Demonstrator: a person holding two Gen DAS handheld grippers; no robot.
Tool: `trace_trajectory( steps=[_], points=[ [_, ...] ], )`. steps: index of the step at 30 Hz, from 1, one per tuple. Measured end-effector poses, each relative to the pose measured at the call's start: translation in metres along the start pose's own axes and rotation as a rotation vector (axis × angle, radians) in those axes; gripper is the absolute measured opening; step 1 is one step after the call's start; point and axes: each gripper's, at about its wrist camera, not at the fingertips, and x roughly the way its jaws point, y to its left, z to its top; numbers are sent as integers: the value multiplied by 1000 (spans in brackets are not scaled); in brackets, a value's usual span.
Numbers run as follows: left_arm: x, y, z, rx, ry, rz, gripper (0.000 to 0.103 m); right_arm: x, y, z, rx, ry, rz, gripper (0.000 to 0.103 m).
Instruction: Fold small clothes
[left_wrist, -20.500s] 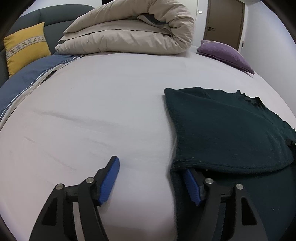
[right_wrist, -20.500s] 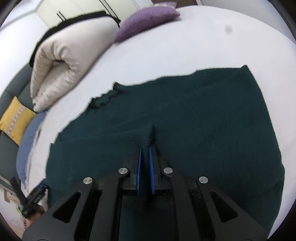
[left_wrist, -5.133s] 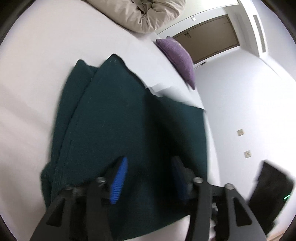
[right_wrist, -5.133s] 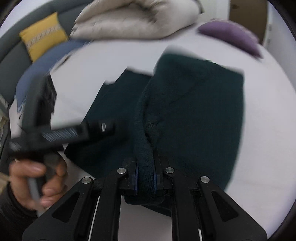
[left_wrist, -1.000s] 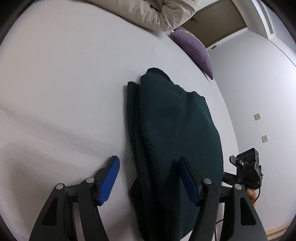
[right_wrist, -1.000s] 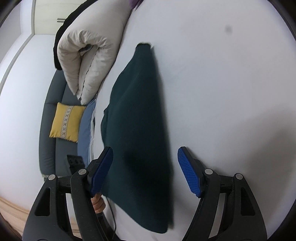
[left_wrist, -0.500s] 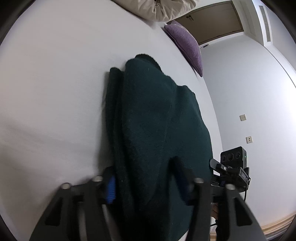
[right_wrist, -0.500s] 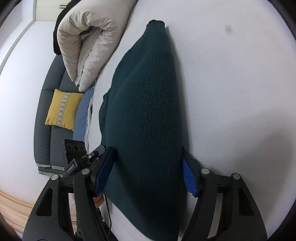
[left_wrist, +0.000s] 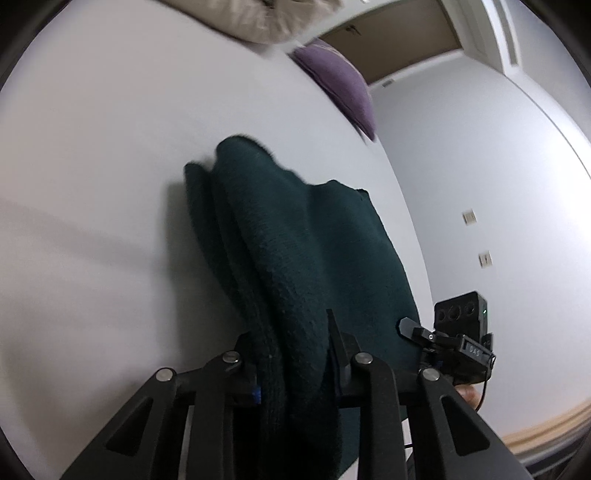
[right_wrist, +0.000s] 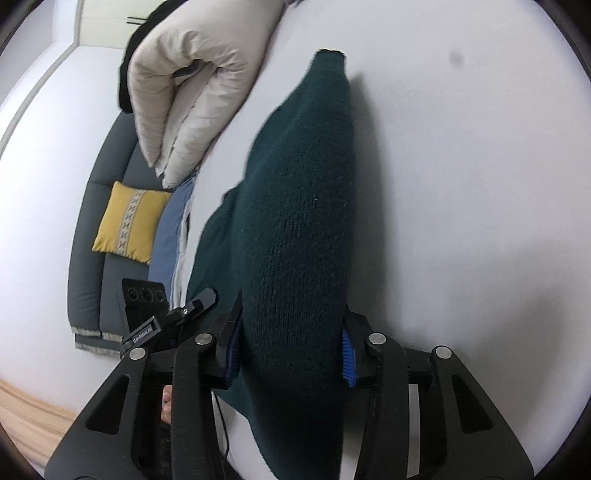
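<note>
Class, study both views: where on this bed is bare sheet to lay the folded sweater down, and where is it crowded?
Bare white sheet spreads left of the dark green sweater in the left wrist view, up to the beige duvet. More lies right of it in the right wrist view. Crowded: the near end, where left gripper and right gripper are closing on the sweater.

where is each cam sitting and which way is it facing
Left wrist view: sits on the left tool, looking along its fingers over the folded dark green knit sweater on the white bed sheet toward a purple cushion; the jaws are closing on the sweater's near end.
Right wrist view: sits on the right tool, looking along the same sweater toward the beige rolled duvet and yellow cushion; its jaws are closing on the sweater too.
Shared: sweater, sheet, and each view shows the other tool.
</note>
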Motion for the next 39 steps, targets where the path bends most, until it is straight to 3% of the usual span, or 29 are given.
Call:
trace_trajectory(
  steps=[8, 13, 15, 18, 21, 24, 28, 31, 34, 37, 39],
  points=[
    [-38, -42, -101, 29, -28, -20, 27, -66, 4, -105, -46, 21, -1, 39],
    [-52, -55, -162, 36, -17, -35, 27, -103, -13, -175, -42, 18, 25, 39],
    [-46, -56, -182, 48, 4, 9, 27, -114, -26, -201, -22, 19, 42, 39],
    [-26, -40, -199, 23, 39, 111, 30, -117, -46, -228, -16, 22, -14, 39],
    [-26, -26, -204, -31, 19, 64, 30, -118, -59, -241, 1, -16, 17, 39],
    [-27, -41, -208, 22, 16, 120, 34, -120, -57, -248, -6, -24, 6, 40],
    [-32, -37, -201, 3, -8, 135, 38, -127, -50, -248, 0, -42, -42, 46],
    [-47, -49, -204, 22, -62, 202, 40, -150, -42, -244, -16, -112, -138, 47],
    [-74, -76, -206, 116, -173, 343, 39, -179, -25, -240, -50, -209, -213, 47],
    [-80, -120, -209, 262, -219, 369, 41, -189, 0, -239, -104, -233, -124, 47],
    [-66, -139, -214, 329, -201, 366, 45, -179, 22, -241, -163, -207, -54, 47]
  ],
)
